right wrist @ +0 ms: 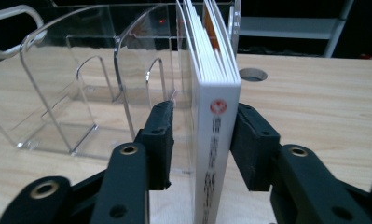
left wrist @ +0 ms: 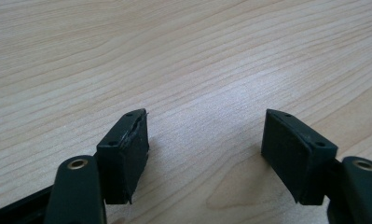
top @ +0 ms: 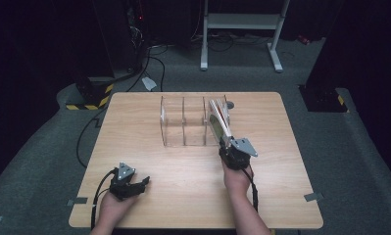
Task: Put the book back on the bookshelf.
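A clear acrylic organizer [top: 183, 122] with three compartments stands at the middle back of the wooden table. A white book [top: 217, 120] with a red logo on its spine [right wrist: 218, 140] stands upright in its right-hand compartment [right wrist: 81, 93], spine toward me. My right gripper [top: 226, 142] straddles the spine [right wrist: 202, 121]. The right pad lies against or very near the cover; the left pad stands clear with a visible gap. Near the front left edge, my left gripper [top: 145, 182] rests open, with bare wood between its jaws [left wrist: 204, 135].
A round cable hole [top: 230, 105] sits in the table just behind the organizer. The table's bare front half [top: 183, 196] lies between my hands. On the floor beyond are a white desk frame [top: 242, 22], cables and a yellow-black striped base [top: 92, 95].
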`<state>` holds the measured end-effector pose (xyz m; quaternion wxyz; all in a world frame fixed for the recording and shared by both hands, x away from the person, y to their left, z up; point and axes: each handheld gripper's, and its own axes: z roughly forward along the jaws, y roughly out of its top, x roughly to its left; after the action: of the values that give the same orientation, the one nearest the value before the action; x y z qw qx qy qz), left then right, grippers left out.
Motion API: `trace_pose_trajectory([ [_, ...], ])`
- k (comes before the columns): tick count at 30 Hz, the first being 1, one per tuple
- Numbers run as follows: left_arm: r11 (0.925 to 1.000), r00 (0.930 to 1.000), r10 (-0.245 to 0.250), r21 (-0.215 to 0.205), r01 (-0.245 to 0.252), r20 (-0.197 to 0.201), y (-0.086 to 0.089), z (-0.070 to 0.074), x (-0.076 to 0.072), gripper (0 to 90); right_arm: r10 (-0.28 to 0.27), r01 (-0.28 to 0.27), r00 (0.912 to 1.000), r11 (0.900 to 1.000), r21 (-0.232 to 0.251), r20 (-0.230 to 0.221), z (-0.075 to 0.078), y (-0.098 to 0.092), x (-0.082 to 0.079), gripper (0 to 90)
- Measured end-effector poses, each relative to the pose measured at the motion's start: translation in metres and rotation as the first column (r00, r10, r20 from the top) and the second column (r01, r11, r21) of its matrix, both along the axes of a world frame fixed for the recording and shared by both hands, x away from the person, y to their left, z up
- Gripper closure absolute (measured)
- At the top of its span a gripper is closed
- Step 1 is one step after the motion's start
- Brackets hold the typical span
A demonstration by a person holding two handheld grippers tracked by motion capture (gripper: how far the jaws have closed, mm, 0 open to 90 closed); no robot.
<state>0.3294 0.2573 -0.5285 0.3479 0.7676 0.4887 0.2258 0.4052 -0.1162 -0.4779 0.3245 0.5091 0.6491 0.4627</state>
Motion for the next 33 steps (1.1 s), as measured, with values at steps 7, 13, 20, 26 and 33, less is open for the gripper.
trace_pose_trajectory([
  [7,1.0,1.0,0.0,0.0,0.0,0.0,0.0,0.0,0.0,31.9,0.011,-0.011,0.9999,1.0,-0.019,-0.011,-0.007,-0.007,-0.007,70.7],
  [13,1.0,1.0,0.0,0.0,0.0,0.0,0.0,0.0,0.0,31.8,0.008,-0.008,0.9998,1.0,0.006,-0.017,-0.008,-0.004,-0.011,72.3],
  [20,1.0,1.0,0.0,0.0,0.0,0.001,0.0,0.0,0.0,31.9,-0.004,0.005,0.9998,0.999,0.051,-0.021,-0.011,-0.001,-0.014,73.1],
  [26,1.0,1.0,0.0,0.001,0.0,0.001,0.0,0.0,0.0,31.9,-0.017,0.019,0.9995,0.998,0.067,-0.025,-0.011,0.002,-0.013,73.3],
  [33,1.0,1.0,0.0,0.0,0.0,0.001,0.0,0.0,0.0,31.9,-0.028,0.03,0.999,0.996,0.08,-0.035,-0.01,0.006,-0.01,73.5],
])
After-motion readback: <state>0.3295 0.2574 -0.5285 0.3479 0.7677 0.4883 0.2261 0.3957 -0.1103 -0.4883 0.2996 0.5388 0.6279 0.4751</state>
